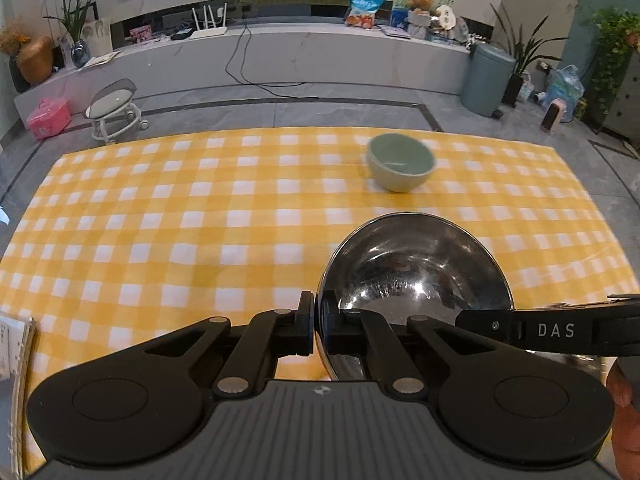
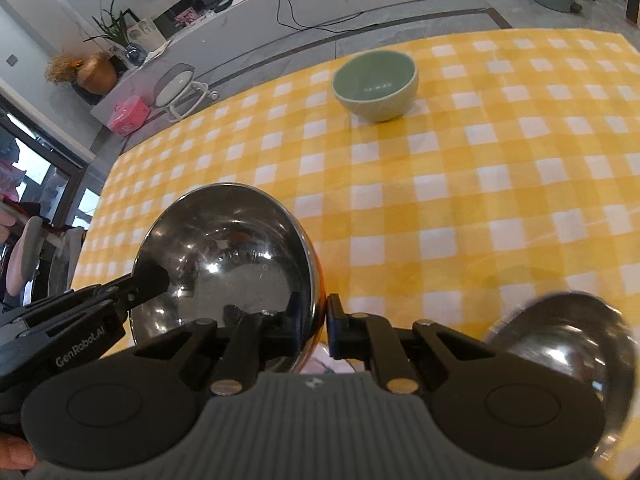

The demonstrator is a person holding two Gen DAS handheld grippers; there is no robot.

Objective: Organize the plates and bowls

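Steel bowl [image 1: 412, 276] held off the near checked tablecloth [image 1: 200, 220], left gripper [image 1: 318, 326] and right gripper [image 2: 322, 326] each clamped on opposite rim edges; thin, slick rim may slip or tilt if hands diverge, dropping toward the second steel bowl [image 2: 560, 344].

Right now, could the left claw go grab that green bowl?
Probably not yet: the left claw is shut on the steel bowl's rim. Otherwise the checked cloth toward the green bowl lies bare.
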